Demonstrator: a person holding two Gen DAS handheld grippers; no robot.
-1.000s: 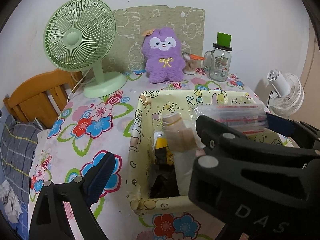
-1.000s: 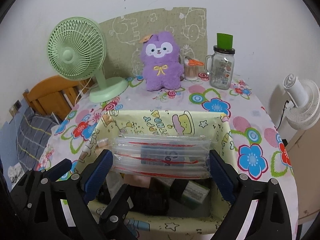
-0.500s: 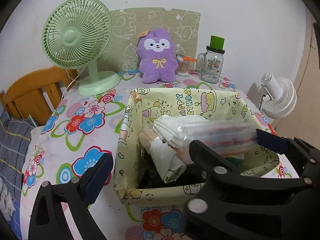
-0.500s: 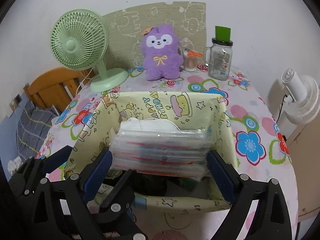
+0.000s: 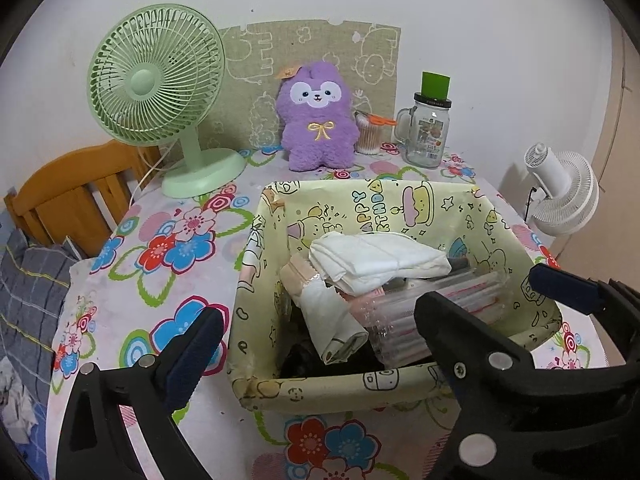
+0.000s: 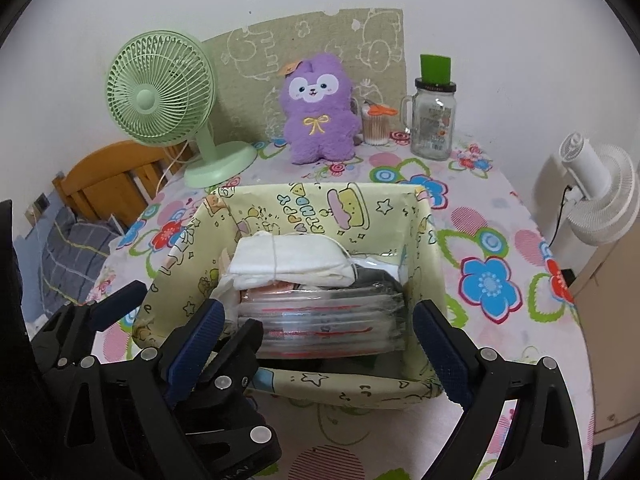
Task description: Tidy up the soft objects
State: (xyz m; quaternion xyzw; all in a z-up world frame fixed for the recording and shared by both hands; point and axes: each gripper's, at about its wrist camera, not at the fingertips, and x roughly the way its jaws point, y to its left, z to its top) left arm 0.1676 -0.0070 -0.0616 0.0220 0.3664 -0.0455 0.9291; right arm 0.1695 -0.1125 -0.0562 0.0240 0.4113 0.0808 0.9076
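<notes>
A yellow cartoon-print fabric bin (image 5: 400, 384) (image 6: 352, 394) stands on the flowered table. Inside lie a clear plastic pack with red stripes (image 6: 324, 326) (image 5: 404, 320), a folded white cloth (image 5: 376, 260) (image 6: 288, 264) and a rolled beige item (image 5: 332, 320). My right gripper (image 6: 316, 344) is open, its blue pads on either side of the pack's near end, not touching it. My left gripper (image 5: 368, 320) is open and empty at the bin's near left corner; it also shows in the right wrist view (image 6: 172, 312). A purple plush (image 5: 318, 122) (image 6: 318, 112) sits at the back.
A green desk fan (image 5: 160, 92) stands back left. A glass jar with a green lid (image 5: 428, 128) and a cup of cotton swabs (image 5: 370, 136) stand back right. A white fan (image 5: 564, 196) is beyond the table's right edge, a wooden chair (image 5: 76, 200) to the left.
The right gripper lowered the striped pack into the bin, let go and pulled back. Both grippers drew back toward the table's near edge.
</notes>
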